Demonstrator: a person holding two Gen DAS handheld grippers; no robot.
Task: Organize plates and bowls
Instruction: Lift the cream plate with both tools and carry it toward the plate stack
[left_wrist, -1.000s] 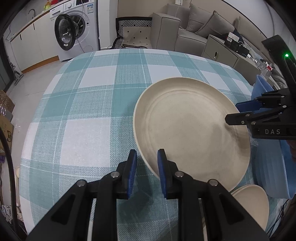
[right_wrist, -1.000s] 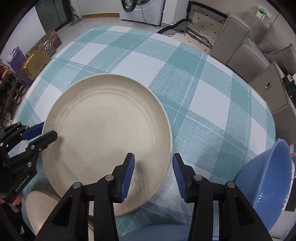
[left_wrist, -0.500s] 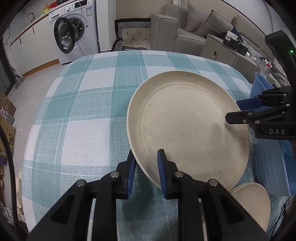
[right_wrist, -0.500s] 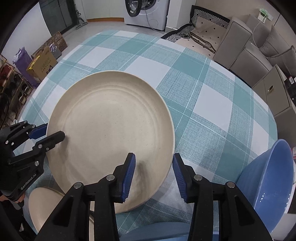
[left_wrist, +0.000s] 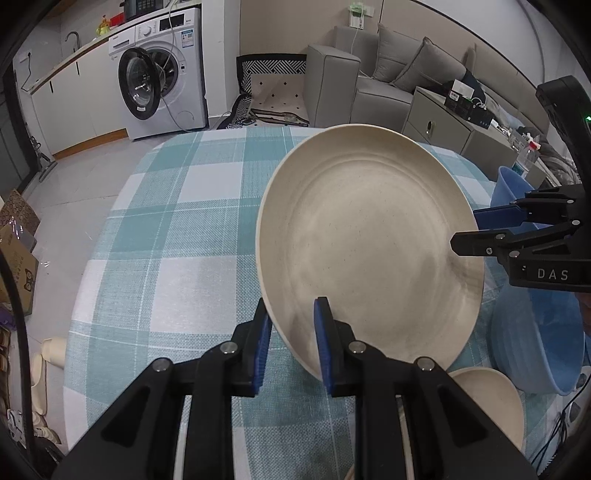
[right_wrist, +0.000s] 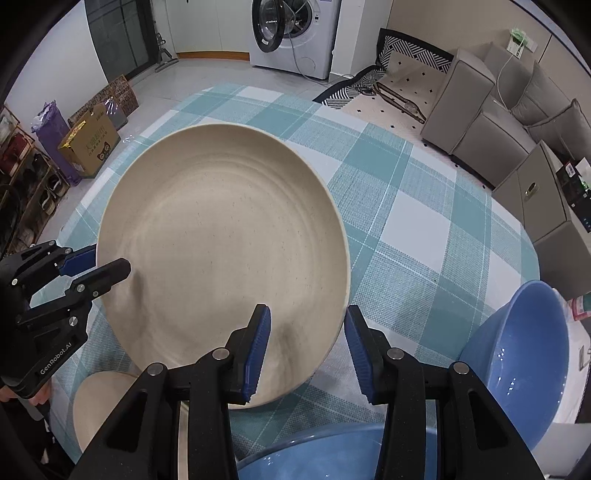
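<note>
gripping the near rim of the large cream plate (left_wrist: 369, 240), the left gripper (left_wrist: 291, 336) had its blue pads clamped tight, one above the rim and one below, and the plate hung tilted above the teal checked tablecloth (left_wrist: 166, 229) with nothing under it. the right gripper (right_wrist: 306, 343) straddled the opposite rim with its jaws narrowly apart; one pad lay over the plate's upper face and the other stood outside the edge, but whether either pad pressed on the rim could not be told. in the left wrist view the right gripper reached in from the right, its fingers (left_wrist: 487, 218) one above and one below the plate's edge. a smaller cream plate (left_wrist: 487, 402) lay on the cloth below the lifted one. a blue bowl (right_wrist: 517, 354) stood on the cloth to the right of it, and the rim of another blue bowl (right_wrist: 325, 454) showed under the right gripper
</note>
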